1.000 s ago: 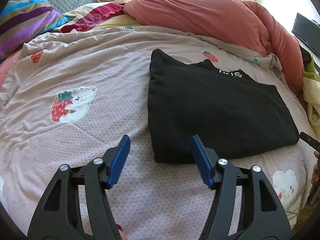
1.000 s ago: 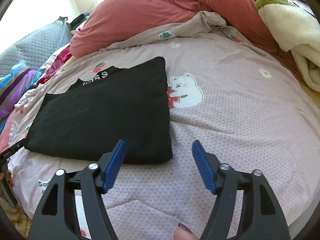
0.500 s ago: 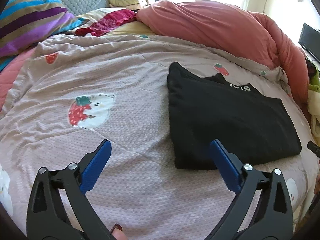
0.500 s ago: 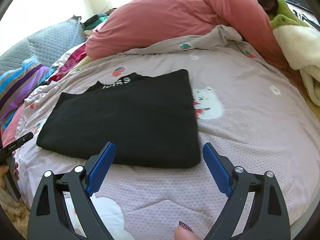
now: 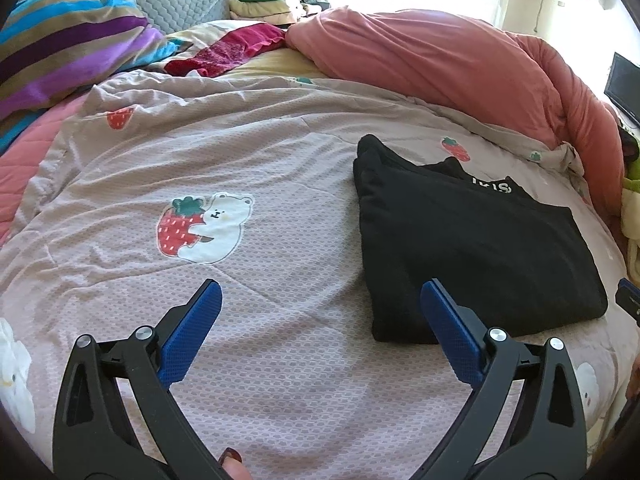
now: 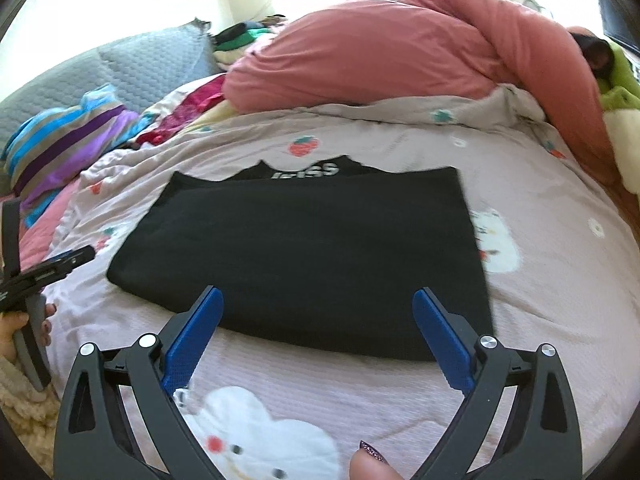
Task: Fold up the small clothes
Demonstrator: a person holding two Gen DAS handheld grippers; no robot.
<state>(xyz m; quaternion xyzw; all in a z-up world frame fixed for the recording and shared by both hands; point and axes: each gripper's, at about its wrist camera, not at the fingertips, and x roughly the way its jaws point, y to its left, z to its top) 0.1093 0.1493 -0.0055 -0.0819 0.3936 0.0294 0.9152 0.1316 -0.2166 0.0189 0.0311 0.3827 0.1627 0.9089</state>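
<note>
1. Lying flat on the pale printed bedspread (image 5: 280,152), the black garment (image 5: 472,248) is already folded into a rough rectangle, with a strip of white lettering showing at its far edge.
2. Seen from the left gripper (image 5: 320,332), the garment sits ahead and to the right, its near corner just beyond the right blue pad; both jaws are spread wide and hold nothing.
3. Seen from the right gripper (image 6: 318,334), the black garment (image 6: 312,248) lies straight ahead, its near edge spanning the gap between the 2 blue pads; these jaws are also spread wide and hold nothing.
4. Handling, as a judgement: the cloth looks soft, light and limp, stacked in several layers, so it will sag and slide apart if lifted by 1 point.
5. Best hold, as a judgement: pinch all layers together at the 2 near corners, 1 per gripper, and carry the edge over evenly.
6. Risk: catching the bedspread underneath, or only the top layer.
7. Pink duvet (image 6: 400,52) lies bunched far beyond the garment.
</note>
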